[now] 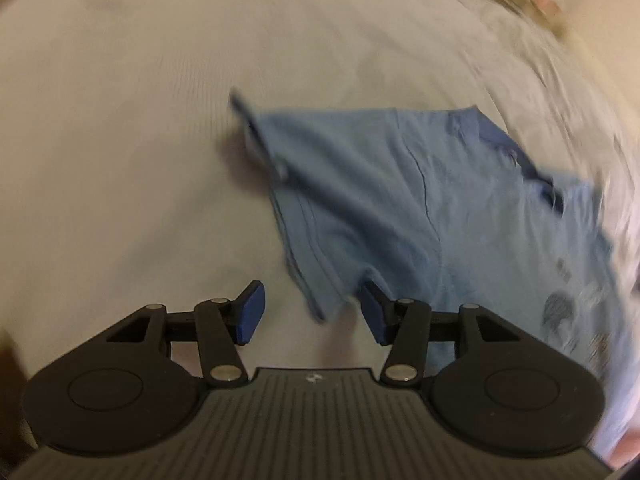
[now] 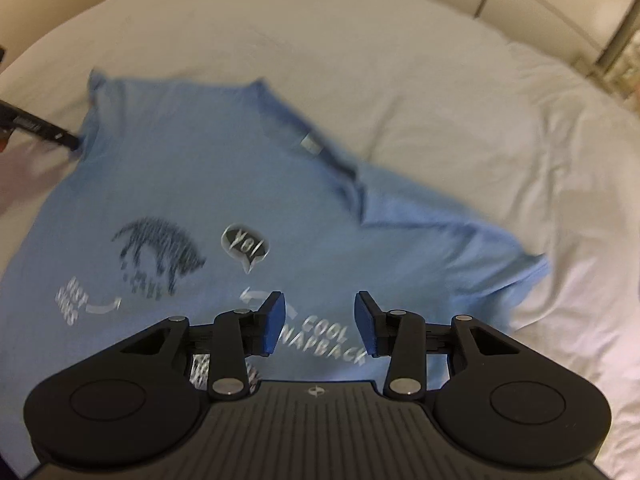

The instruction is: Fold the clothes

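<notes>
While the blue shirt (image 2: 248,184) lies spread on the bed (image 2: 400,60), print side up, we see soft knit cloth with a darker collar and pale lettering. Our right gripper (image 2: 320,322) hovers over the printed chest, fingers apart and empty. Our left gripper (image 1: 312,312) hangs at the sleeve edge, fingers apart, hem between them but not pinched. White sheet, lightly wrinkled, runs wide and bare beyond the shirt on every side. Both views are blurred.
</notes>
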A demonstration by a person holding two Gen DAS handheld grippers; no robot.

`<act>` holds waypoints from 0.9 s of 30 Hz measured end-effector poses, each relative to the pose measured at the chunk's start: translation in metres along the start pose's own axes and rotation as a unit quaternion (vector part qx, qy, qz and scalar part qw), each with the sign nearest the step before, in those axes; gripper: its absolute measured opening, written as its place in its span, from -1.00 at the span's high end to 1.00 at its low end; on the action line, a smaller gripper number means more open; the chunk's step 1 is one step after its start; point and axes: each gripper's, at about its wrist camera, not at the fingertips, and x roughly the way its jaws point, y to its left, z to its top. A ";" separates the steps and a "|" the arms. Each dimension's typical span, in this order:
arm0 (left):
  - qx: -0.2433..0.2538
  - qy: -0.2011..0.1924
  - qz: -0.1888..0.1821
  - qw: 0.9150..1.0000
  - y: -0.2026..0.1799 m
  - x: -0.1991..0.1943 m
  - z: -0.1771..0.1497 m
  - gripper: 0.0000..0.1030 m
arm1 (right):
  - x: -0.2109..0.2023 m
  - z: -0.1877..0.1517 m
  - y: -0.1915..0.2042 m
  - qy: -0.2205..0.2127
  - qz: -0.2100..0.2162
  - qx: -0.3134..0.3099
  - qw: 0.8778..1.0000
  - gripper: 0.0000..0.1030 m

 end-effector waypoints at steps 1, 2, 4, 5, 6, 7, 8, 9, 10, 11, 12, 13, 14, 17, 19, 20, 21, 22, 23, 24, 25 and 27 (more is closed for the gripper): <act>-0.027 -0.001 -0.006 1.000 0.003 0.004 -0.004 0.27 | 0.002 -0.003 0.002 0.003 0.008 -0.008 1.000 0.20; -0.050 -0.005 -0.009 0.999 0.008 0.004 -0.004 0.51 | 0.004 -0.005 0.003 0.006 0.015 -0.017 1.000 0.20; -0.087 -0.009 -0.015 0.996 0.015 -0.002 -0.005 0.96 | 0.007 -0.007 0.005 0.010 0.026 -0.033 0.999 0.20; -0.086 -0.008 -0.006 0.996 0.014 -0.010 -0.005 0.97 | 0.008 -0.007 0.003 0.010 0.026 -0.037 0.999 0.20; -0.074 -0.007 0.012 0.997 0.011 -0.020 -0.006 0.97 | 0.010 -0.006 0.000 0.009 0.025 -0.036 0.999 0.20; -0.060 -0.005 0.029 0.998 0.010 -0.031 -0.007 0.96 | 0.011 -0.005 -0.004 0.008 0.023 -0.030 0.999 0.20; -0.055 -0.002 0.035 0.998 0.011 -0.040 -0.009 0.95 | 0.012 -0.004 -0.008 0.008 0.022 -0.025 0.999 0.20; -0.052 0.002 0.040 0.998 0.009 -0.044 -0.009 0.95 | 0.013 -0.003 -0.012 0.009 0.019 -0.022 1.000 0.20; -0.049 0.007 0.045 0.998 0.008 -0.048 -0.010 0.92 | 0.014 -0.002 -0.016 0.009 0.017 -0.020 1.000 0.20; -0.044 0.013 0.055 0.997 0.007 -0.051 -0.010 0.92 | 0.015 -0.002 -0.019 0.009 0.016 -0.020 1.000 0.20; -0.034 0.020 0.077 0.996 0.005 -0.051 -0.009 0.92 | 0.016 -0.001 -0.022 0.009 0.014 -0.020 1.000 0.20; -0.029 0.022 0.100 0.994 0.006 -0.052 -0.008 0.90 | 0.017 -0.002 -0.026 0.009 0.014 -0.019 1.000 0.20; -0.028 0.022 0.115 0.993 0.006 -0.054 -0.006 0.89 | 0.018 -0.002 -0.030 0.009 0.013 -0.019 1.000 0.20; -0.012 0.011 0.128 0.992 -0.005 -0.067 0.004 0.89 | 0.019 -0.007 -0.050 0.011 -0.004 -0.008 1.000 0.20; 0.016 0.004 0.126 0.992 -0.025 -0.072 0.009 0.81 | 0.020 -0.013 -0.070 0.012 -0.020 0.007 1.000 0.16; 0.033 0.002 0.122 0.992 -0.041 -0.070 0.011 0.74 | 0.021 -0.016 -0.085 0.012 -0.027 0.017 0.999 0.12; 0.053 0.001 0.118 0.992 -0.059 -0.066 0.014 0.72 | 0.025 -0.019 -0.101 0.011 -0.026 0.031 0.999 0.09; 0.071 0.001 0.112 0.991 -0.078 -0.062 0.016 0.69 | 0.028 -0.021 -0.117 0.010 -0.026 0.044 0.999 0.08; 0.086 0.005 0.105 0.991 -0.095 -0.057 0.016 0.67 | 0.031 -0.023 -0.134 0.009 -0.025 0.058 0.998 0.08; 0.097 0.010 0.095 0.991 -0.114 -0.050 0.015 0.67 | 0.035 -0.026 -0.150 0.008 -0.024 0.071 0.997 0.07; 0.110 0.013 0.082 0.990 -0.137 -0.042 0.012 0.67 | 0.038 -0.028 -0.166 0.007 -0.024 0.085 0.996 0.07; 0.144 0.019 0.056 0.988 -0.180 -0.025 0.007 0.67 | 0.045 -0.033 -0.199 0.005 -0.022 0.112 0.993 0.07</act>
